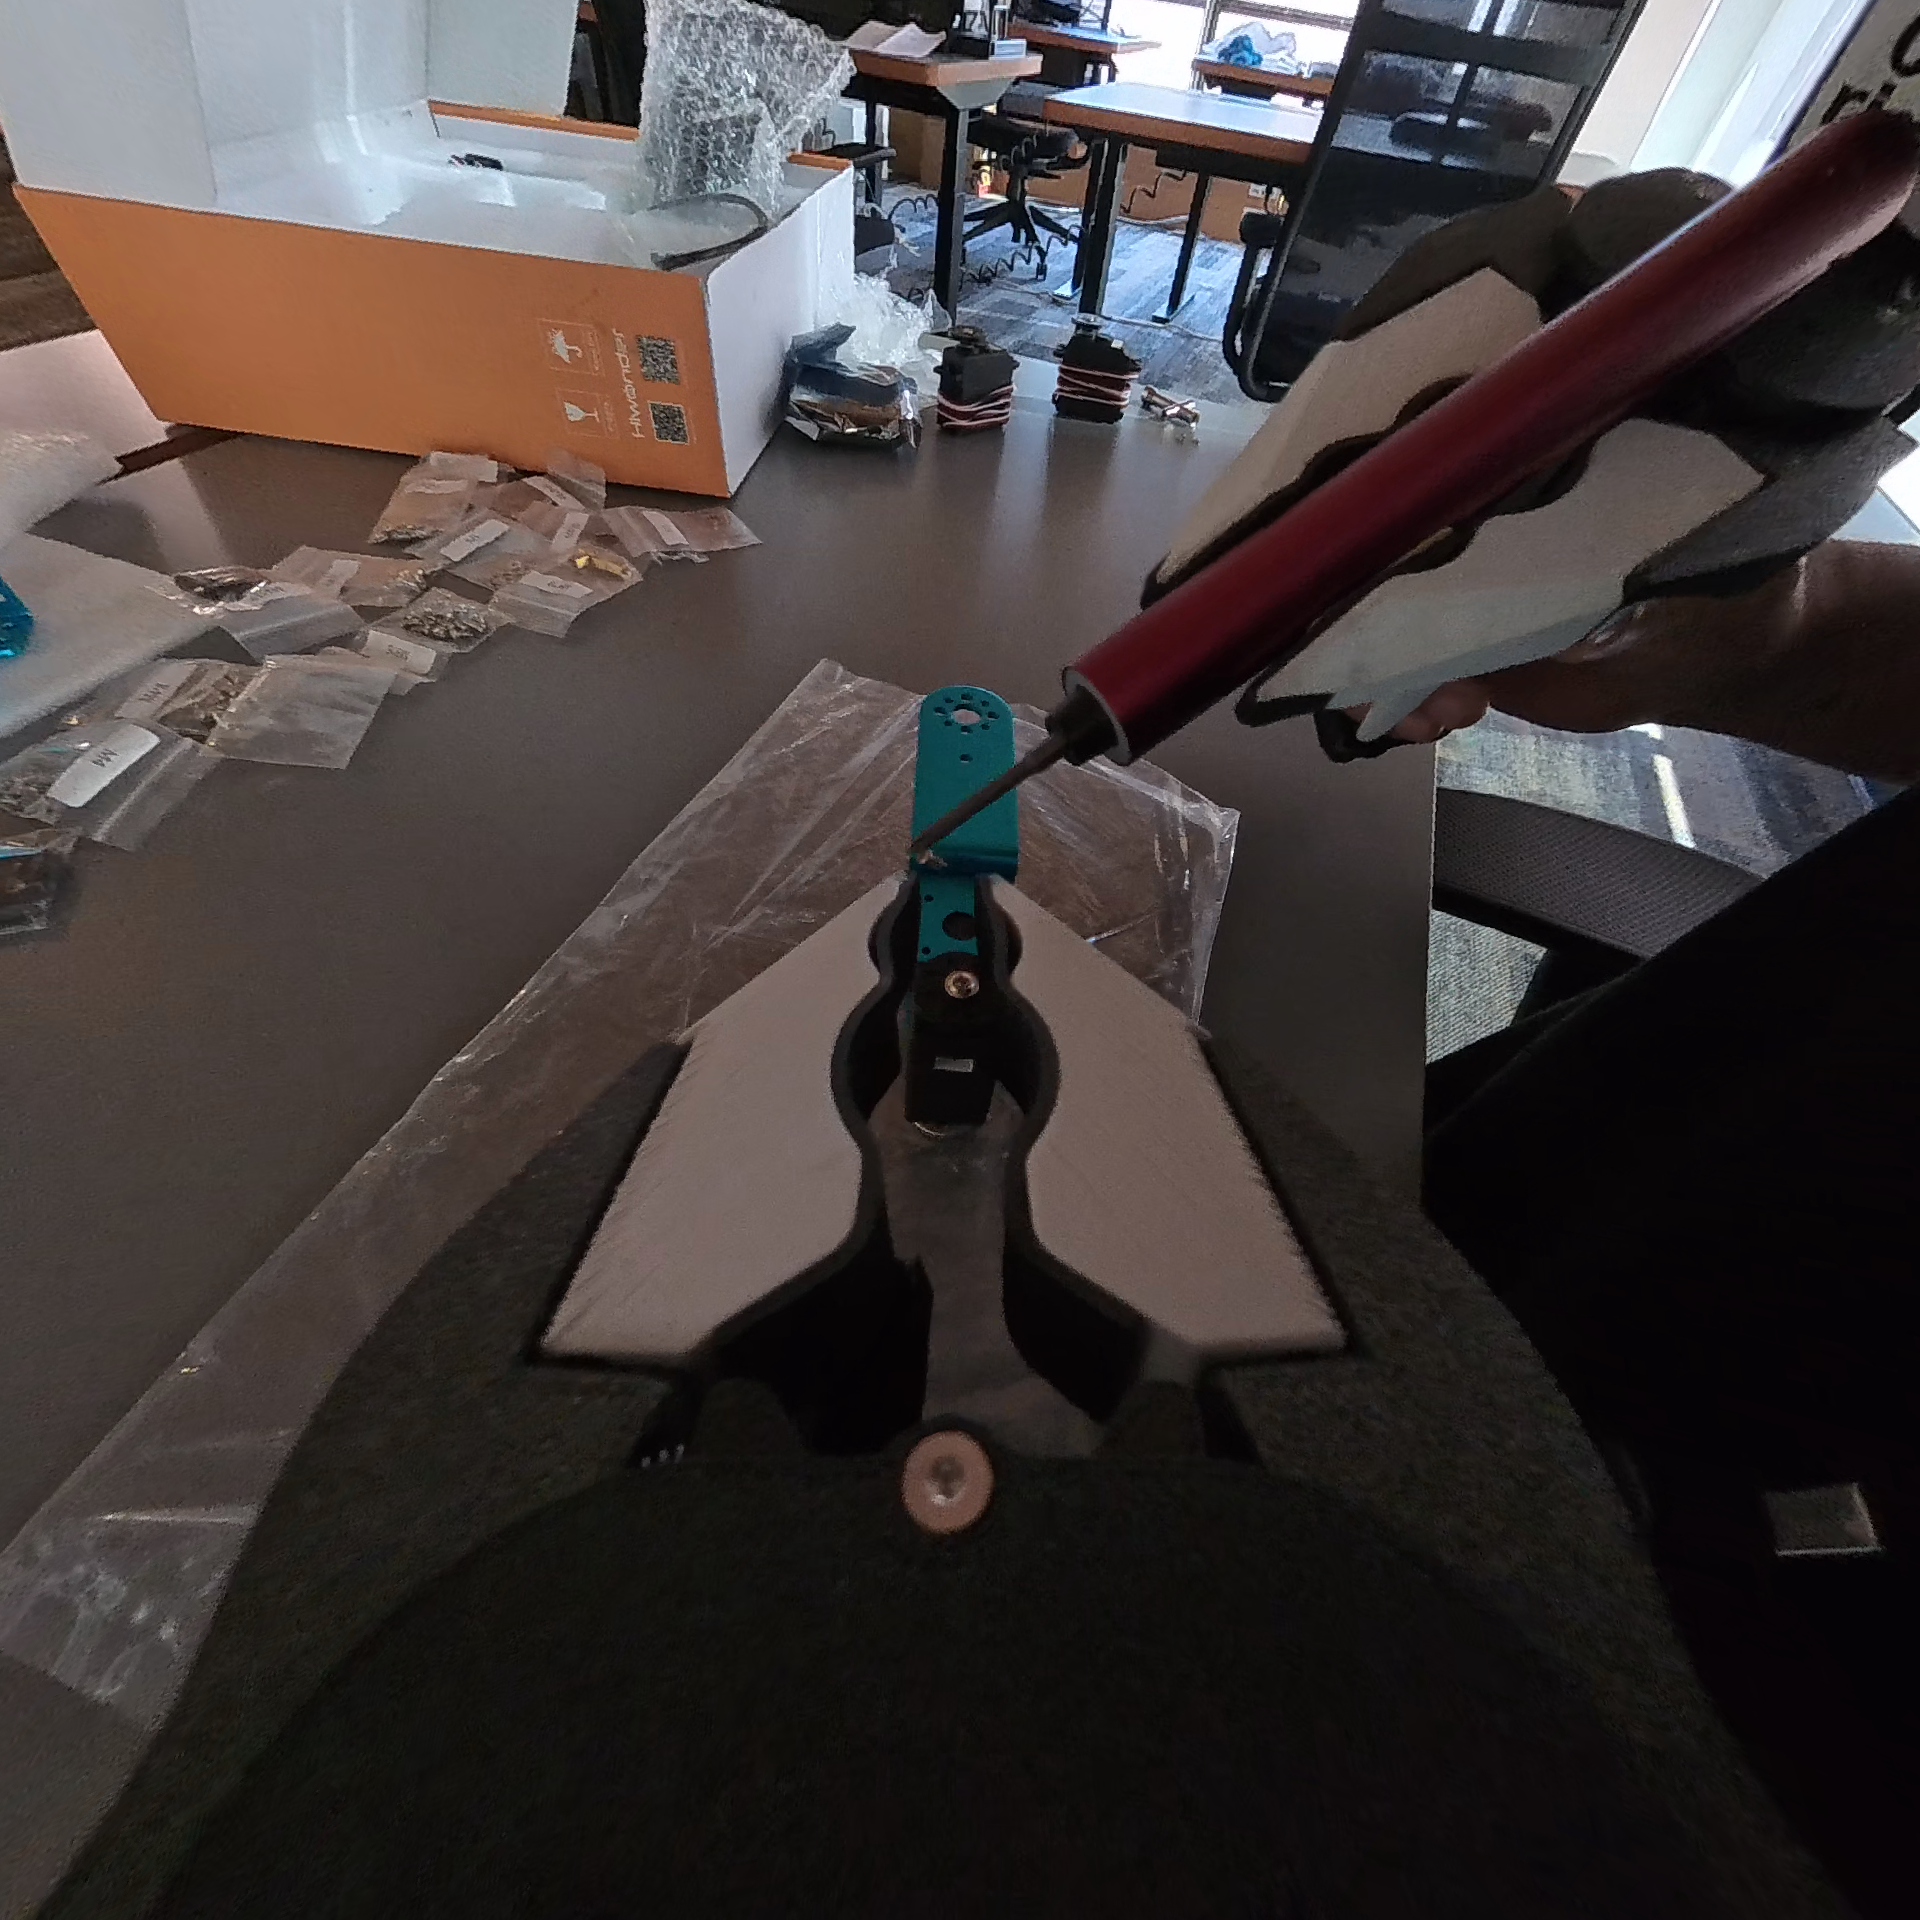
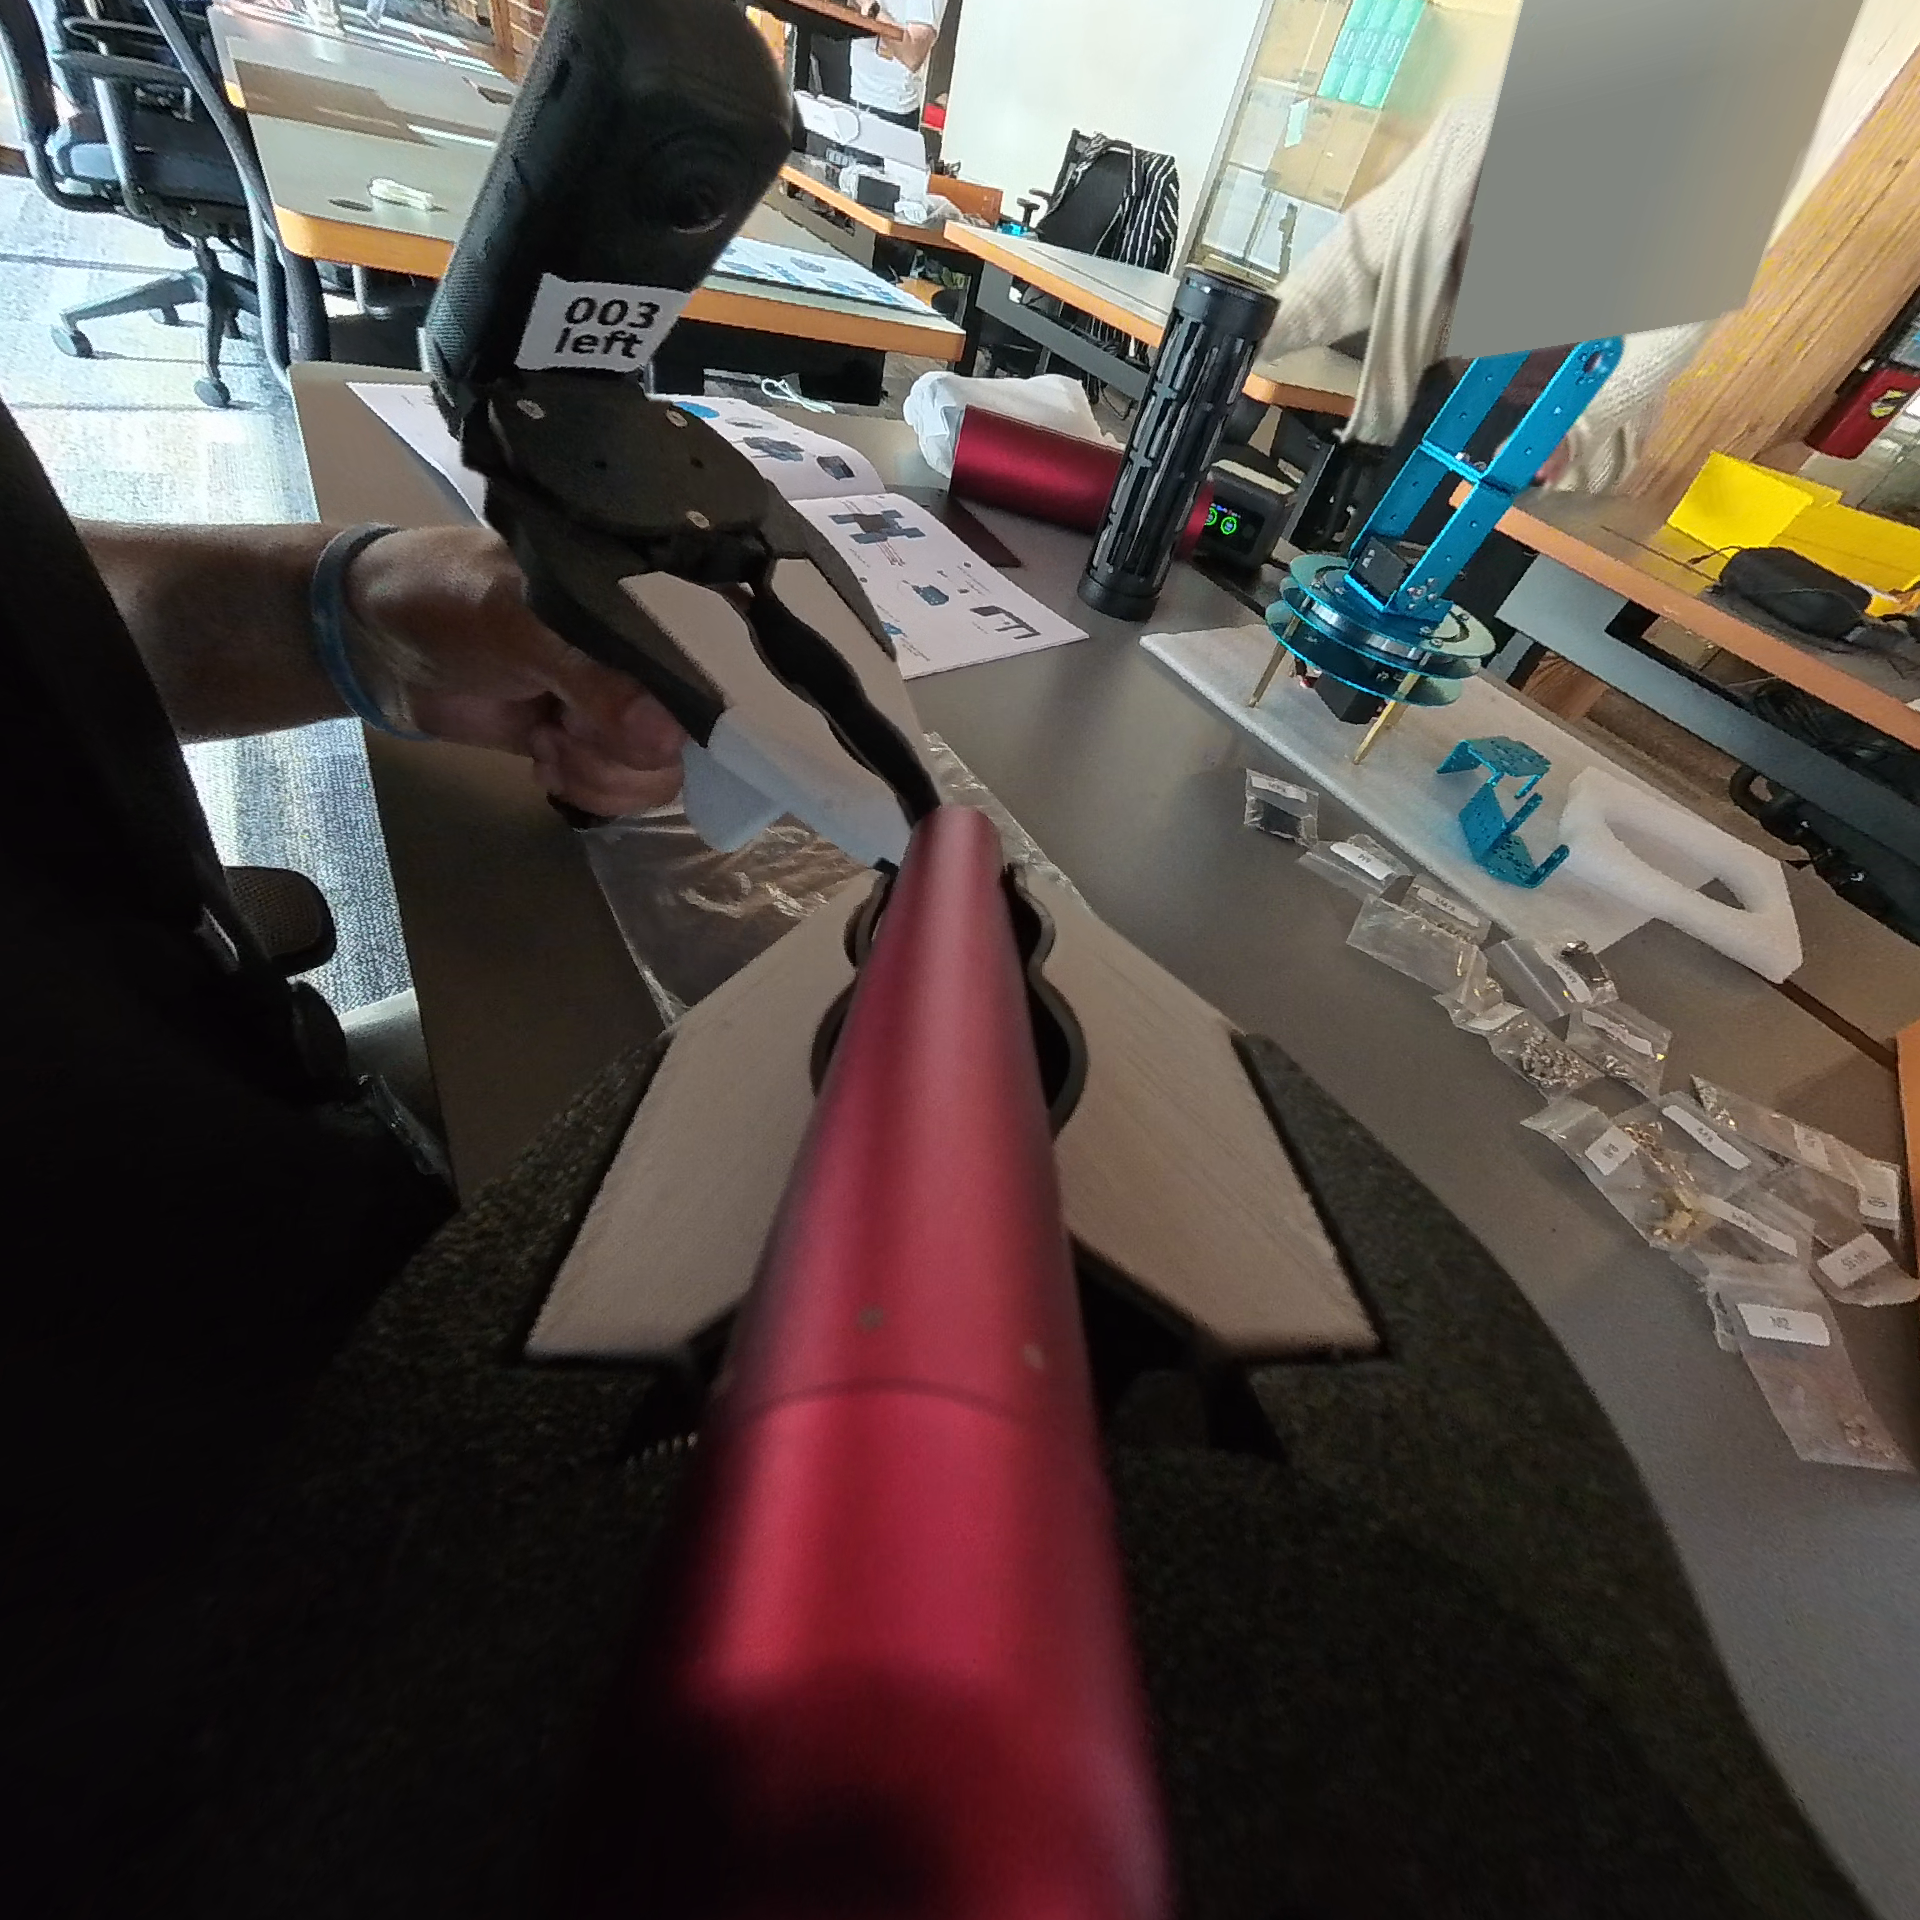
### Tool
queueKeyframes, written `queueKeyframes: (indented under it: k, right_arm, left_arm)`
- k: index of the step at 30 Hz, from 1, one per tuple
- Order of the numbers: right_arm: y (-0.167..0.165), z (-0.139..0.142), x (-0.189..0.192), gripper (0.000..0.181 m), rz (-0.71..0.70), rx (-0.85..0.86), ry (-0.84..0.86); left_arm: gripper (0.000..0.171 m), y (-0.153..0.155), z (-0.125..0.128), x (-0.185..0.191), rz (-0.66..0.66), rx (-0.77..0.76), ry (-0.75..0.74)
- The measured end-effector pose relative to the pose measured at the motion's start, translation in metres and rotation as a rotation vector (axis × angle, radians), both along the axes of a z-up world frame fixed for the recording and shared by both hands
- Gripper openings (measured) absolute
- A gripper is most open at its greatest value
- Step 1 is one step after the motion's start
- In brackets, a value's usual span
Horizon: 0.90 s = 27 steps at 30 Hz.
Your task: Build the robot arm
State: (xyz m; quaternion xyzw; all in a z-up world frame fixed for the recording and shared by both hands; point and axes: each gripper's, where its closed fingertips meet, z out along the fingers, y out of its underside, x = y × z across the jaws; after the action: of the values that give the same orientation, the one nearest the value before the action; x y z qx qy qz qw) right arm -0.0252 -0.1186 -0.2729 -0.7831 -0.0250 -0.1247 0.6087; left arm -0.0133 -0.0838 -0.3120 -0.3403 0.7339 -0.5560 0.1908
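Nearby, orange box [image 1: 416, 322] with bubble wrap [image 1: 727, 104]

— What does my left gripper [image 1: 951, 935] hold?
— A black servo [image 1: 943, 1070] with a teal bracket [image 1: 956, 790] standing up from it.
— And my right gripper [image 2: 940, 904]?
— It clamps a red screwdriver [image 2: 904, 1299], whose thin bit [image 1: 987, 800] touches a screw on the bracket.

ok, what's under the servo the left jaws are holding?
A clear plastic bag lies flat on the grey table beneath the black servo and its teal bracket. The left gripper covers the bag's middle, so anything under there is hidden.
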Motion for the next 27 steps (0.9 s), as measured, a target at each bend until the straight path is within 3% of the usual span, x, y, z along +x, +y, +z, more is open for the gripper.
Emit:
queueKeyframes:
  k: [27]
  right_arm:
    - [0.0, 0.0008, -0.0006, 0.021, -0.01, 0.018, 0.011]
  left_arm:
    - [0.008, 0.0045, 0.0056, 0.0012, 0.001, -0.043, -0.004]
